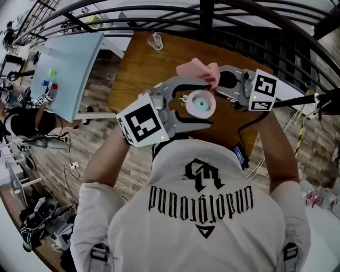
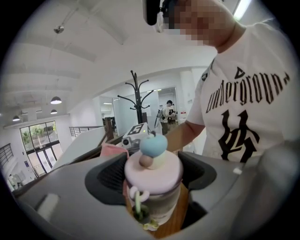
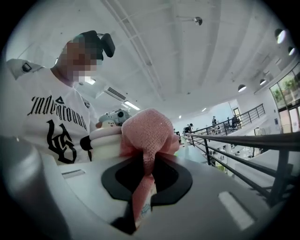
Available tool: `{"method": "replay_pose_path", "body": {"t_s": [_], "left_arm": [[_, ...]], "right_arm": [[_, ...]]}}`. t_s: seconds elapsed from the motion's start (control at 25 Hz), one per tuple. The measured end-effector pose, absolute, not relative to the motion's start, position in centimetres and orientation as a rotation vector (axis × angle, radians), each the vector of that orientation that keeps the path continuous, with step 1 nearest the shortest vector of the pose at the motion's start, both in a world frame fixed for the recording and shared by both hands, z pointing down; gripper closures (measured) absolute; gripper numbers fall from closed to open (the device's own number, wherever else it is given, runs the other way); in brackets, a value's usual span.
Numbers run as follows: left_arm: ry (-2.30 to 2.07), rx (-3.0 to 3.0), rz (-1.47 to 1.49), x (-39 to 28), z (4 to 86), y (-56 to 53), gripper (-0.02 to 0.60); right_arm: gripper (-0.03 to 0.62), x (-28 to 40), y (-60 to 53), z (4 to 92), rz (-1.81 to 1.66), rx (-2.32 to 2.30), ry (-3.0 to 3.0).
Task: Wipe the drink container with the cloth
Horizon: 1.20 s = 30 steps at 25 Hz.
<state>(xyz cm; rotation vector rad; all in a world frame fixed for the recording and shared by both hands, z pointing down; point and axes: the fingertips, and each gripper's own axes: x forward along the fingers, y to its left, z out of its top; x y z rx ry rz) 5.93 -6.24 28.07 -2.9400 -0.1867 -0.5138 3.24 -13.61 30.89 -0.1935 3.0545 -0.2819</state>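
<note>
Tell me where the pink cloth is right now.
Centre of the head view: the pink cloth is pinched in the right gripper, just beyond the drink container that the left gripper holds.

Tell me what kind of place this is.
Probably an office or lab mezzanine: a black railing overlooks a lower floor, with a coat stand, glass doors and a wooden table nearby.

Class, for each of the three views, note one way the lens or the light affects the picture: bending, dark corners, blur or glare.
Head view: the wide lens bows the railing into arcs, and the light is even. Left gripper view: black corners ring the picture, and the drink container is fairly sharp. Right gripper view: the same black ring, the weave of the cloth reads clearly, and the windows at right are bright.
</note>
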Motion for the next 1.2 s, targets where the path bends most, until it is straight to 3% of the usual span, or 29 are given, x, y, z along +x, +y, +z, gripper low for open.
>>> {"method": "replay_pose_path", "body": {"t_s": [0.4, 0.88, 1.2], "left_arm": [[-0.228, -2.959, -0.519, 6.1, 28.7, -5.4, 0.193], [-0.252, -2.935, -0.506, 6.8, 28.6, -5.0, 0.193], [-0.205, -2.951, -0.500, 6.7, 29.8, -6.6, 0.193]], "right_arm": [[0.563, 3.0, -13.8, 39.3, -0.536, -0.168, 3.141], [0.563, 1.9, -13.4, 30.9, -0.417, -0.024, 3.008], [0.563, 4.1, -14.5, 38.1, -0.631, -0.203, 3.001]]}}
